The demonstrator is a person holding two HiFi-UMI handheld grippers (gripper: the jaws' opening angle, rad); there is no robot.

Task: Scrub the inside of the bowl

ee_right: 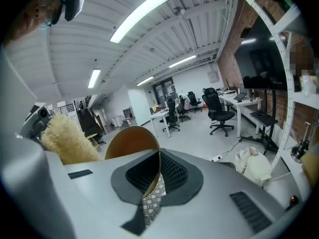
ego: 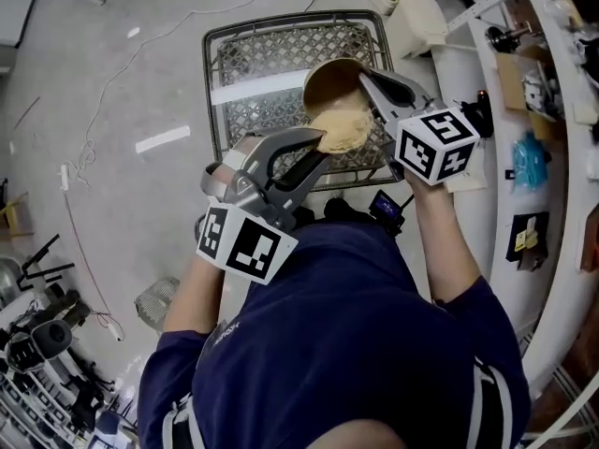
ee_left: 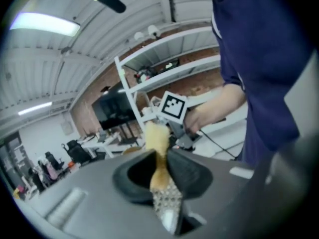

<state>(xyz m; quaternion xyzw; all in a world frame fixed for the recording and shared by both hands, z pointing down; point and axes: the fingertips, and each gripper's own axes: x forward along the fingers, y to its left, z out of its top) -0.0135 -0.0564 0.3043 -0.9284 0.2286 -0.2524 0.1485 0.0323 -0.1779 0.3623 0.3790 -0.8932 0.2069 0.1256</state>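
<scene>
A tan bowl (ego: 329, 82) is held up over a wire basket, tilted toward me, with my right gripper (ego: 372, 94) shut on its rim. In the right gripper view the bowl (ee_right: 130, 141) rises edge-on from between the jaws. My left gripper (ego: 318, 150) is shut on a fluffy yellow scrubbing pad (ego: 341, 129), which presses against the bowl's open side at its lower edge. The left gripper view shows the pad (ee_left: 156, 138) pinched between the jaws, with the right gripper's marker cube (ee_left: 173, 105) just beyond. The pad (ee_right: 70, 138) also appears at the left of the right gripper view.
A grey wire-mesh basket (ego: 281, 64) stands on the floor below the bowl. White shelving (ego: 552, 157) with small items runs along the right. A white cable (ego: 140, 54) trails over the floor at left, and camera gear (ego: 37, 335) sits at lower left.
</scene>
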